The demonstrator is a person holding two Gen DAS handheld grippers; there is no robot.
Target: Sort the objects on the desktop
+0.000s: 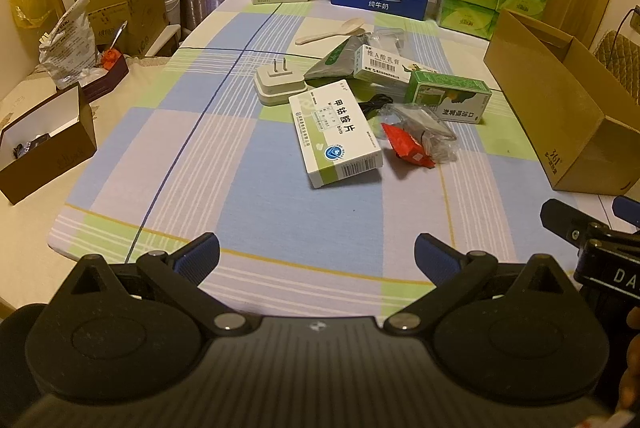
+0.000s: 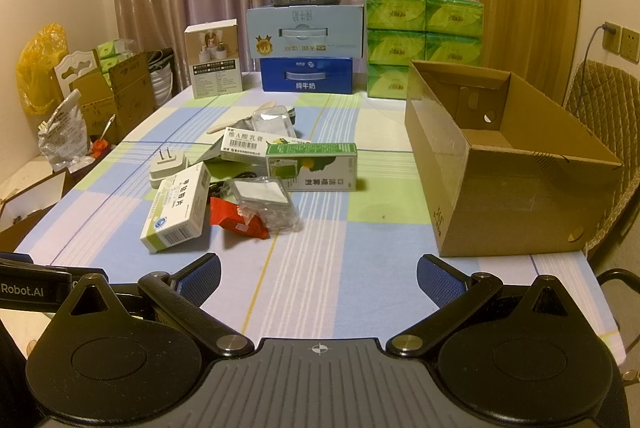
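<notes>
Checked cloth covered the table (image 1: pixel 168 155).

Left wrist view: left tongs (image 1: pixel 318 254) were spread wide and empty. The white pill box (image 1: pixel 335 137) lay just ahead at the near edge of the clutter, its long axis running away and slightly left. The brown box (image 1: pixel 44 143) on the left held a few small items.

Right wrist view: right tongs (image 2: pixel 319 274) were also spread and empty. The same pill box (image 2: pixel 178 214) sat ahead-left, so the left hand was likely nearer. The cardboard box (image 2: pixel 516 211) on the right looked empty.

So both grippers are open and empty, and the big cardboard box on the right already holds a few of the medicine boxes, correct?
Not quite. The right wrist view shows the cardboard box empty; the medicine boxes still lie on the table. The left gripper and the right gripper are indeed open and empty.
</notes>
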